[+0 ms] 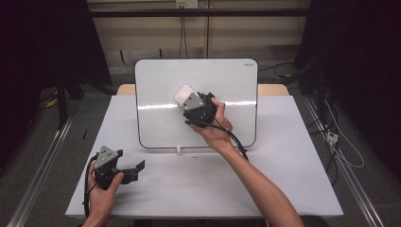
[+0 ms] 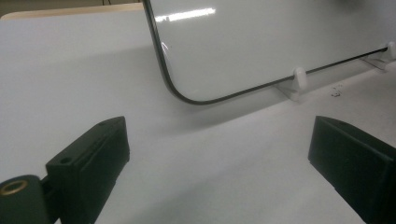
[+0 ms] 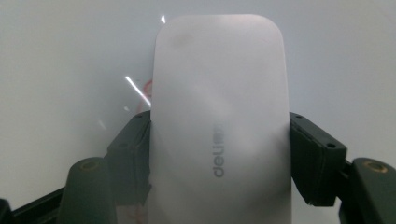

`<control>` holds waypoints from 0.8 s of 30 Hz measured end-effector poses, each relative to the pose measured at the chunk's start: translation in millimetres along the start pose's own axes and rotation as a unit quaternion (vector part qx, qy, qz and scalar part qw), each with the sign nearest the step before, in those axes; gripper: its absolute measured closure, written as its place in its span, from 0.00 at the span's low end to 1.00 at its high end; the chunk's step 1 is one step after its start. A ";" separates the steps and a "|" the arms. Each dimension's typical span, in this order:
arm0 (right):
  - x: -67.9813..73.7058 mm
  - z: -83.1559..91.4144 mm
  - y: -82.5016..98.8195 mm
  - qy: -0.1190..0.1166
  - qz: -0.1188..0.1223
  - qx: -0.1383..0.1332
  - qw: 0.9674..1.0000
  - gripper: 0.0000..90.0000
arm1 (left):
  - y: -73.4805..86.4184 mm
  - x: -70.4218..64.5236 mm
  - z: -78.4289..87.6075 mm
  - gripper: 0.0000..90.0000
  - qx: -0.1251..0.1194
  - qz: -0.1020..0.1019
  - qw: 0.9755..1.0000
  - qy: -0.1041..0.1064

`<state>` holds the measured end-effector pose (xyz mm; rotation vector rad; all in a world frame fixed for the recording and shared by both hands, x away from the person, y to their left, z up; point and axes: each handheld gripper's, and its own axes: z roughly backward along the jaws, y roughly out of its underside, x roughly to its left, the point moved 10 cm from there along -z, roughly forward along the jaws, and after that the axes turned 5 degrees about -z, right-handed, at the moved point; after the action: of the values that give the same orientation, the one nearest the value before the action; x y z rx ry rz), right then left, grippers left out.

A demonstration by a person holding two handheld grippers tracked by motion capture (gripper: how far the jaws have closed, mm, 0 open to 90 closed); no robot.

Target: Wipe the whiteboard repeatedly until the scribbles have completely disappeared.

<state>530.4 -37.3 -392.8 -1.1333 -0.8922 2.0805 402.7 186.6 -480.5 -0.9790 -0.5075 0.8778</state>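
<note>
A whiteboard [image 1: 165, 80] stands propped on the white table [image 1: 283, 179], leaning back. My right gripper [image 1: 187, 99] is held up against the board's face, shut on a white whiteboard eraser [image 1: 183, 93]. In the right gripper view the eraser [image 3: 219, 126] sits flat between the two black jaws, its printed logo facing me, the board's surface [image 3: 70, 70] just behind it with a faint red mark beside the eraser's left edge. My left gripper [image 1: 132, 169] rests low on the table at the front left, open with nothing in it. Its view looks at the board's lower corner [image 2: 182, 95].
Small white clips [image 2: 299, 77] hold the board's bottom edge on the table. Dark curtains and cables flank the table on both sides. A wooden surface edge [image 1: 125, 89] shows behind the board.
</note>
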 end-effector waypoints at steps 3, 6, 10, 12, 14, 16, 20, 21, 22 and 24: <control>-13.6 1.4 0.7 0.007 -0.015 -0.001 1.000 0.35 | 0.1 0.1 0.1 0.06 0.000 0.000 1.000 -0.001; -25.9 2.6 1.1 0.016 -0.026 -0.001 1.000 0.35 | -0.6 0.9 0.8 0.05 -0.004 0.002 1.000 -0.003; -36.9 3.6 0.6 0.023 -0.037 0.000 0.999 0.35 | -0.1 1.3 0.7 0.05 -0.002 0.001 1.000 -0.001; -37.2 3.6 0.6 0.024 -0.035 0.000 0.999 0.35 | -0.2 1.0 0.6 0.05 -0.002 0.002 1.000 -0.001; -36.2 3.6 0.6 0.031 -0.033 0.001 0.999 0.35 | -0.2 0.7 0.4 0.05 -0.002 0.002 1.000 0.000; -35.0 3.3 0.7 0.035 -0.031 0.003 0.999 0.35 | -0.1 0.3 0.3 0.05 0.000 0.001 1.000 0.000; -24.5 2.7 2.8 0.030 -0.022 0.005 0.999 0.35 | -1.0 -0.5 0.8 0.05 -0.001 -0.001 1.000 -0.001; -21.3 2.6 3.5 0.027 -0.019 0.005 0.999 0.35 | -0.6 -0.6 0.7 0.05 0.000 0.000 1.000 -0.001; -18.3 2.6 4.0 0.026 -0.016 0.005 1.000 0.35 | -0.6 -0.6 -0.1 0.05 -0.002 0.000 1.000 -0.001; -12.1 2.3 5.0 0.021 -0.011 0.006 1.000 0.35 | 0.0 -0.5 -1.0 0.05 0.000 0.000 1.000 -0.001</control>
<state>533.0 -50.0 -390.1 -1.1505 -0.8683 2.0343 403.1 185.6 -481.0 -0.9789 -0.5090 0.8777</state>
